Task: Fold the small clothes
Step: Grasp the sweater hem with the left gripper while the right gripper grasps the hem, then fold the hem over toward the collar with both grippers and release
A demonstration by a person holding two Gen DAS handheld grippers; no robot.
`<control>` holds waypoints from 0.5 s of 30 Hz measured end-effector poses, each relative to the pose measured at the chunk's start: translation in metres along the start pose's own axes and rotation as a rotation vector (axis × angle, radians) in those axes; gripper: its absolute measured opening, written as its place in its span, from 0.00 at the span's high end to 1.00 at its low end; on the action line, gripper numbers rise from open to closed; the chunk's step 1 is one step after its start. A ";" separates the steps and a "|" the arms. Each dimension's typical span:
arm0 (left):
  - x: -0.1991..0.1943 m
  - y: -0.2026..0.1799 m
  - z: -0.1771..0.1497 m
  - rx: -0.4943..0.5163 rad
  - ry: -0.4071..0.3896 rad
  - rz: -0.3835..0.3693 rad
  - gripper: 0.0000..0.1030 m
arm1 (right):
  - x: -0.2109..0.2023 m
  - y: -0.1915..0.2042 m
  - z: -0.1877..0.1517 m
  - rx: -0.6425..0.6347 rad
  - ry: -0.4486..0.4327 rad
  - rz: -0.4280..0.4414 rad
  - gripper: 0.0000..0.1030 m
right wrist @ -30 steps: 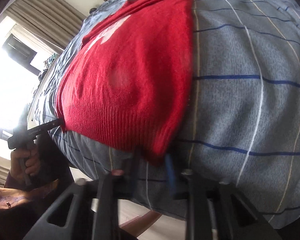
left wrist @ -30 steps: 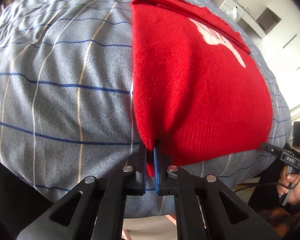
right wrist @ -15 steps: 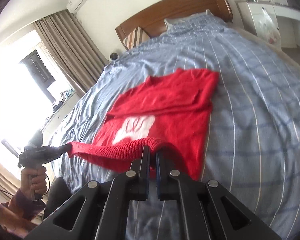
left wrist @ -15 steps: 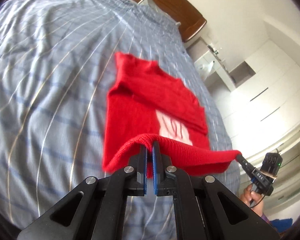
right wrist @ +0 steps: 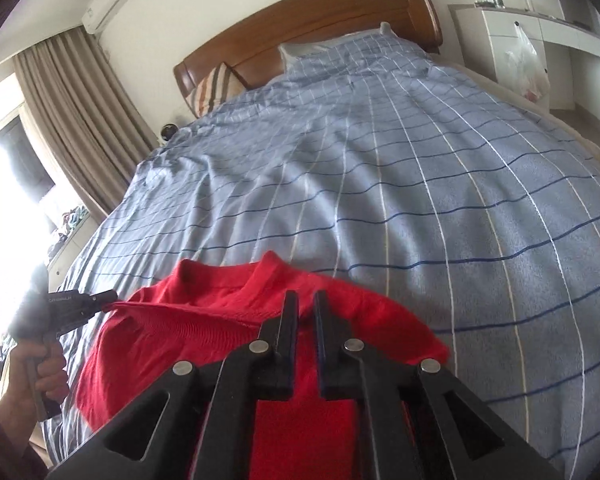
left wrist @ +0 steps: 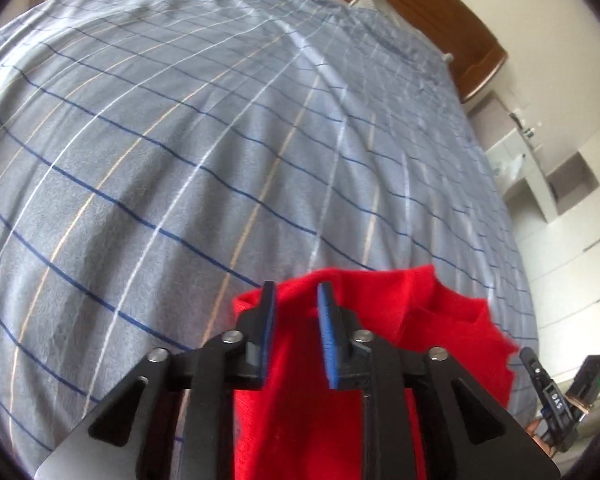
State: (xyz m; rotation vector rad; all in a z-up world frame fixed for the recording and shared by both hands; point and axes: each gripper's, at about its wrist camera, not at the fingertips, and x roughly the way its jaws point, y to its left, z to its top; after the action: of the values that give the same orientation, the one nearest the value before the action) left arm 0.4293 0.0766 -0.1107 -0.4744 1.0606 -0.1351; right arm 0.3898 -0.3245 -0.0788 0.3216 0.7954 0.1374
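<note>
- The red sweater (left wrist: 380, 320) lies bunched on the bed (left wrist: 180, 160), near its foot edge, doubled over on itself so that its upper layer sits on the lower one.
- The left gripper (left wrist: 296, 300) hangs just over the left part of the sweater. Its jaws have just been opening and now stand clearly apart, with a gap between the blue pads (left wrist: 327, 320); red knit shows through the gap below them, but neither pad presses on it.
- The right gripper (right wrist: 305, 308) is over the right part of the sweater (right wrist: 220, 340). Its jaws have just been opening too and show only a narrow slit; the fabric seems to lie under them rather than pinched, though the view is too steep to be sure.
- In the right wrist view the left gripper (right wrist: 100, 300) reaches the sweater's left edge, and the person's hand (right wrist: 40, 376) holds its handle.
- The bed cover is grey-blue with dark blue and pale lines; a wooden headboard (right wrist: 308, 20) stands at the far end, with a striped pillow (right wrist: 214, 88) leaning at its left corner.
</note>
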 end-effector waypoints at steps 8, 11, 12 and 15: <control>-0.044 -0.020 -0.040 0.233 -0.084 0.018 0.23 | -0.041 0.036 -0.028 -0.176 0.046 0.126 0.64; -0.039 -0.034 -0.076 0.364 -0.055 0.087 0.10 | -0.043 0.047 -0.065 -0.263 0.129 0.136 0.46; -0.033 -0.037 -0.087 0.405 -0.034 0.131 0.10 | -0.040 0.045 -0.078 -0.287 0.172 0.106 0.46; -0.036 -0.037 -0.109 0.439 -0.016 0.224 0.15 | -0.051 0.028 -0.106 -0.287 0.216 -0.004 0.47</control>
State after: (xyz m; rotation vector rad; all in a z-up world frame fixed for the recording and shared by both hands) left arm 0.3221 0.0219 -0.1089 0.0401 1.0247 -0.1598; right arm 0.2778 -0.2862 -0.1043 0.0332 0.9765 0.2825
